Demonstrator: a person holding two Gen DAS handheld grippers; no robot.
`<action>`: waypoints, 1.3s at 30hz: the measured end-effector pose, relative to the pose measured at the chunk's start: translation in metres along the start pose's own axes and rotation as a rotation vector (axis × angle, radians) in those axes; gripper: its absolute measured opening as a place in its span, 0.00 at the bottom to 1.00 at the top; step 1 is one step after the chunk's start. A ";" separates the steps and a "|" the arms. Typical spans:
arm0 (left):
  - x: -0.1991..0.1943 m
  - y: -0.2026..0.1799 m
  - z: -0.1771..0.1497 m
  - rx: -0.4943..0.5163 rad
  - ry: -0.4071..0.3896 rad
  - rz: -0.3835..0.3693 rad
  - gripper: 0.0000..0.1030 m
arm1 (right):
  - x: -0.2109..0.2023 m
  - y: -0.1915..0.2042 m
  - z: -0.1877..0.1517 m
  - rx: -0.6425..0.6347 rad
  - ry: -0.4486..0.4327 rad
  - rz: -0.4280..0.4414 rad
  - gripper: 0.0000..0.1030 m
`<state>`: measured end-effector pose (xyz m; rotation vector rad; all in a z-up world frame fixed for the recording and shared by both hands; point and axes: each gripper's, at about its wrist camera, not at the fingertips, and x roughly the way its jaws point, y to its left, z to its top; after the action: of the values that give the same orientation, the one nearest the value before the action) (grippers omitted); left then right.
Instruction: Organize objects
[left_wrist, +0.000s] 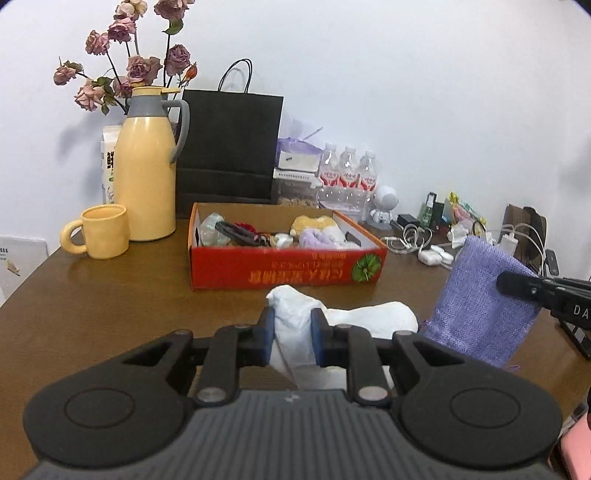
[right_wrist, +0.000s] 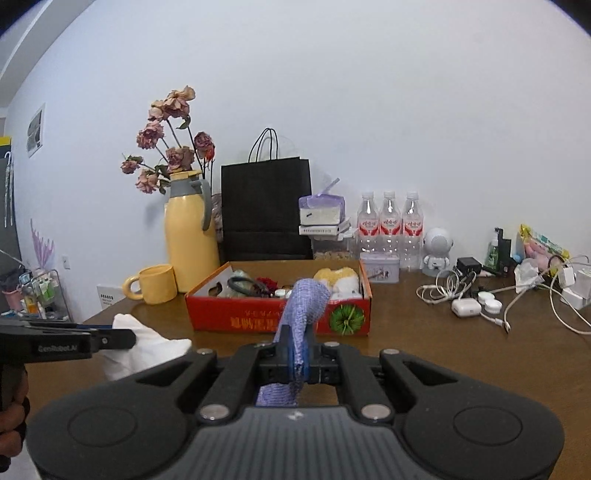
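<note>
Left gripper (left_wrist: 293, 332) clamped on a bunched white cloth (left_wrist: 354, 317), right gripper (right_wrist: 297, 349) pinched flat on a purple woven pouch (right_wrist: 304, 306), both lifted near the red cardboard box (right_wrist: 258, 317) on the wooden table (right_wrist: 443, 350): likely light, limp, best gripped mid-fold.

One red cardboard box (left_wrist: 258, 267) sits on one brown table (left_wrist: 110, 295), with small items heaped inside, too jumbled to count. Behind it stand one yellow thermos jug (left_wrist: 146, 166), one yellow mug (left_wrist: 103, 232) and one black paper bag (left_wrist: 229, 147). Three clear water bottles (right_wrist: 389, 221) with red labels line the wall. There is one small white robot figure (right_wrist: 437, 251), one white cloth (left_wrist: 332, 317), one purple knitted pouch (left_wrist: 476, 302), and two black grippers, a left gripper (left_wrist: 293, 325) and a right gripper (right_wrist: 297, 343).
</note>
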<state>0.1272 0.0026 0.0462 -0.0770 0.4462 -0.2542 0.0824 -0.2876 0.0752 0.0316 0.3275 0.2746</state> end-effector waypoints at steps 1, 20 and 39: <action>0.007 0.005 0.008 -0.005 -0.007 -0.008 0.20 | 0.008 -0.002 0.004 0.006 -0.014 0.002 0.04; 0.281 0.085 0.129 -0.046 0.178 0.191 0.21 | 0.345 -0.057 0.088 0.301 0.151 -0.014 0.05; 0.225 0.047 0.137 0.085 0.125 0.193 0.96 | 0.289 -0.058 0.106 0.081 0.164 -0.113 0.69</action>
<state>0.3933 -0.0077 0.0694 0.0654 0.5629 -0.0881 0.3947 -0.2631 0.0810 0.0704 0.5015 0.1520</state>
